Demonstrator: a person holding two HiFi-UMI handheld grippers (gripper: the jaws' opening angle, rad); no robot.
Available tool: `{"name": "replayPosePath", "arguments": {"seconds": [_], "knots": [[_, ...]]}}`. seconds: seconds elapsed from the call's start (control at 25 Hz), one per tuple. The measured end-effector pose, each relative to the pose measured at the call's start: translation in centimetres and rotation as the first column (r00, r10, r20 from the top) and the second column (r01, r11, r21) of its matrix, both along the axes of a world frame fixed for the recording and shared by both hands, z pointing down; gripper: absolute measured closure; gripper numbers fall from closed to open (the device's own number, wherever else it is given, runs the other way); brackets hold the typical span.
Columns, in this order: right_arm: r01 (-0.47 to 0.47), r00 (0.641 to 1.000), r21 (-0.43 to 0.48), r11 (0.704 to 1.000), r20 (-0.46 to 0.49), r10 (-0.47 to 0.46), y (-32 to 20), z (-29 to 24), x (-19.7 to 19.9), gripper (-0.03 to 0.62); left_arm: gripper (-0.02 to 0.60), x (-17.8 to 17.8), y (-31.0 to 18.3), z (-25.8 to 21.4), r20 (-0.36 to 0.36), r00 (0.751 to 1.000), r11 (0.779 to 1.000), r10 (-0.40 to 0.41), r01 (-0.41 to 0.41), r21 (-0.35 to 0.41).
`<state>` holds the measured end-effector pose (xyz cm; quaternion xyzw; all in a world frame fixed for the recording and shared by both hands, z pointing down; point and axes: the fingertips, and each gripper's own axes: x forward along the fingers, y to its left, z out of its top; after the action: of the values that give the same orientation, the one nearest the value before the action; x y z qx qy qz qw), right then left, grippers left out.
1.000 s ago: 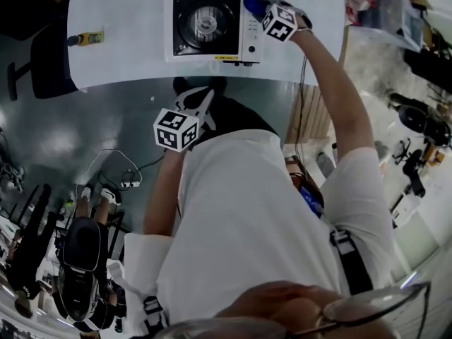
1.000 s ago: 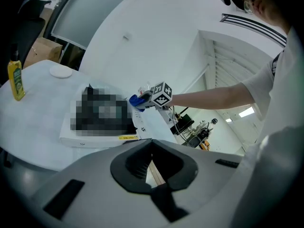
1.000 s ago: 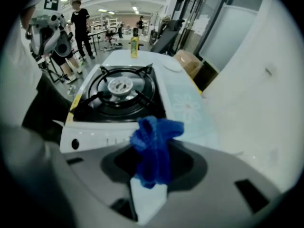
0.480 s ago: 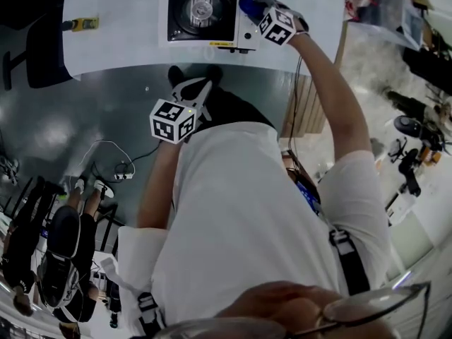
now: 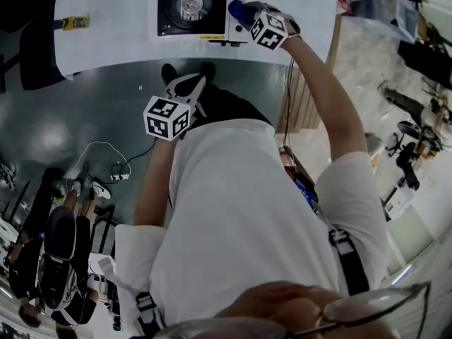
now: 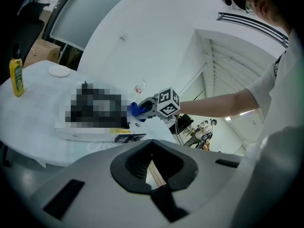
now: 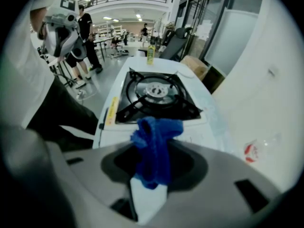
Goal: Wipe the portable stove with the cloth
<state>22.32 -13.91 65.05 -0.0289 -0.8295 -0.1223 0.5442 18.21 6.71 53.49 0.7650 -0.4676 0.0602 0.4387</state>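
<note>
Nearest the person's body, the left gripper (image 5: 191, 88) hangs over the dark floor, short of the table edge. Its own view shows the grey jaws pressed together with nothing between them (image 6: 153, 175), so it takes no part in the wiping.

Further out, the right gripper (image 5: 245, 14) reaches over the round white table (image 5: 106, 37) and pinches a crumpled blue cloth (image 7: 155, 144), which bunches up out of the jaws. In the head view the cloth (image 5: 236, 8) lies over the plain white panel at the right end of the white portable gas stove with its black burner grate (image 5: 191, 4) – whether it presses on the panel or hovers just above, I cannot tell.

Beyond the cloth, the stove's grate and round burner head (image 7: 156, 95) lie open and uncovered. Past them, a yellow bottle (image 7: 150, 55) stands far off on the table.

As I judge it, the wipe is under way at the side panel only. The grate surround, the far rim and the front strip remain to be passed over – no view shows how clean any surface is.
</note>
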Motion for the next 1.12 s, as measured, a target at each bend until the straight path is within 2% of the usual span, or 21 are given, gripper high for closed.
{"name": "replayPosePath", "arguments": {"seconds": [0.68,1.0,1.12], "knots": [[0.015,1.000,-0.034,0.999,0.023,-0.014,5.0,-0.3,1.7,0.431,0.549,2.0,1.5,-0.7,0.017,1.000,1.000,0.001,-0.001,0.014],[-0.022,0.999,-0.057,0.998,0.037,0.024,7.2,-0.2,2.2,0.431,0.549,1.9,1.6,-1.5,0.032,0.999,0.999,-0.013,0.012,0.036],[-0.050,0.998,-0.091,0.995,0.031,0.053,8.3,-0.1,2.6,0.431,0.549,1.7,1.8,-1.7,0.026,0.999,0.999,-0.027,0.026,0.040]]}}
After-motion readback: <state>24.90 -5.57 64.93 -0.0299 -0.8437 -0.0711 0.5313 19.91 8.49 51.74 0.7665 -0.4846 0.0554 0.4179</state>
